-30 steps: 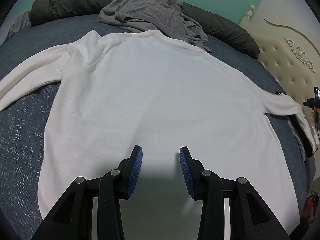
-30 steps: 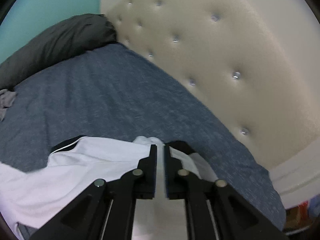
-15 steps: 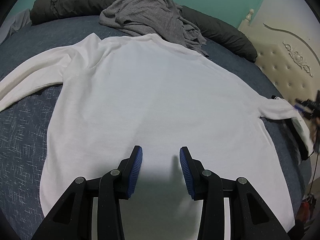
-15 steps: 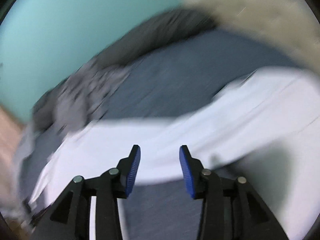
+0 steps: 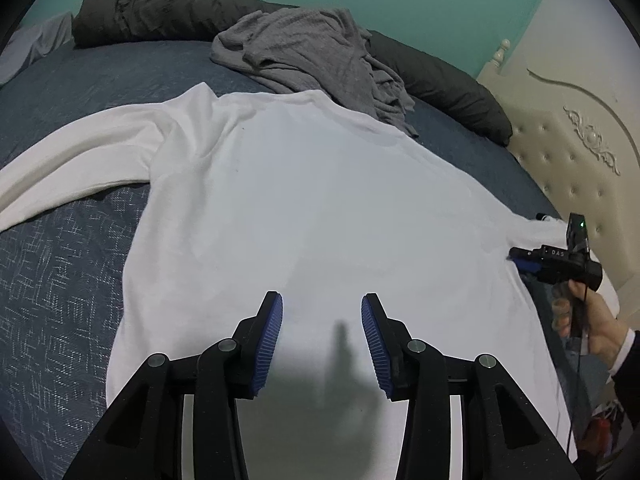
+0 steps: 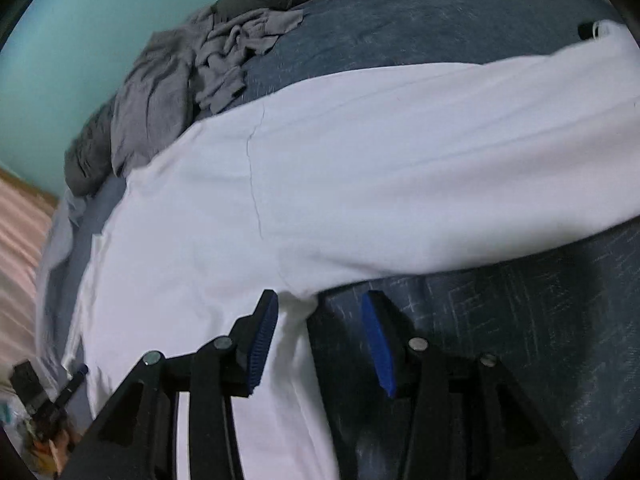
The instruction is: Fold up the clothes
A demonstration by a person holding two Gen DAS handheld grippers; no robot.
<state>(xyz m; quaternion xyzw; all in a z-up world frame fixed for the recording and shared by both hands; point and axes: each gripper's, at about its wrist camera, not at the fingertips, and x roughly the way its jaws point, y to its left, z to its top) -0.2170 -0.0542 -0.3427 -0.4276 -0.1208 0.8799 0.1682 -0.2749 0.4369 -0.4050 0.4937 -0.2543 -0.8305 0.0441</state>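
White long-sleeved shirt [image 5: 304, 216] spread flat on the bed [image 5: 60, 288] beneath left tongs [image 5: 322, 340], held apart, right tongs [image 6: 318, 344] apart over its underarm, "DAS" lettered on them, grey garment [image 5: 312, 52] beyond.

White shirt [image 5: 304, 208] flat on bed [image 5: 56, 280]; left tool [image 5: 322, 338] open above hem

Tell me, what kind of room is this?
Most likely a bedroom. A white long-sleeved top lies spread flat on a bed with a dark blue cover, a cream tufted headboard stands at one end, and a crumpled grey garment lies near dark bedding.
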